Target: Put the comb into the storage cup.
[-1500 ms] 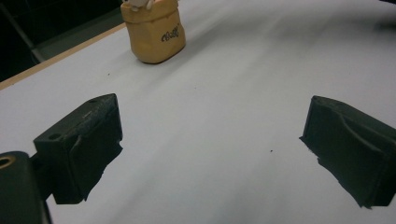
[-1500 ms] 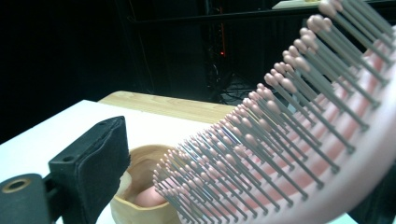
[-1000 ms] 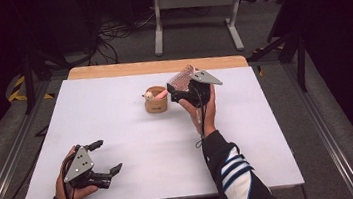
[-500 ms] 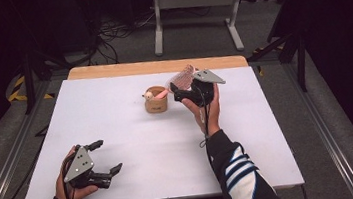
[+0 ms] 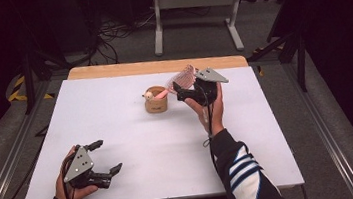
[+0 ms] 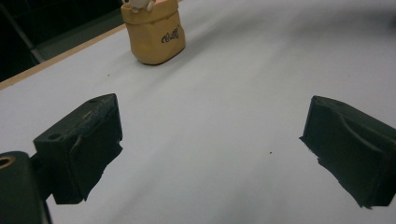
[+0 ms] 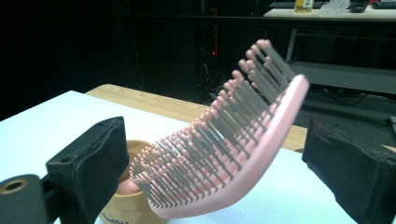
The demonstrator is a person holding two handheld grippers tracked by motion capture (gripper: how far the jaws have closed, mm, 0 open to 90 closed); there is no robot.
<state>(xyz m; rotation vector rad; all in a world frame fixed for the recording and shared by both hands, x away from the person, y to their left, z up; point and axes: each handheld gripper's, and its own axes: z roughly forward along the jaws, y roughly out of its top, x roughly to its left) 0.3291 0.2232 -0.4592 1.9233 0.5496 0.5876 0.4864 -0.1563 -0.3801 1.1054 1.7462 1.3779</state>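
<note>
A pink hairbrush (image 5: 184,76) (image 7: 233,149) stands tilted with its handle down in a small tan cup (image 5: 156,102) (image 6: 156,35) (image 7: 123,196) at the far middle of the white table (image 5: 116,116). My right gripper (image 5: 179,92) (image 7: 219,161) is open. Its jaws stand wide on either side of the bristled head, with a gap on each side. My left gripper (image 5: 109,155) (image 6: 210,149) rests open near the front left edge, with only bare tabletop between its jaws. It faces the cup from far off.
A wooden strip (image 5: 155,66) runs along the table's far edge. Beyond it, a white metal stand (image 5: 194,7) and cables lie on the floor. Dark frames stand at both sides of the table.
The right hand has shifted slightly. The brush still leans in the cup. The left gripper has not moved.
</note>
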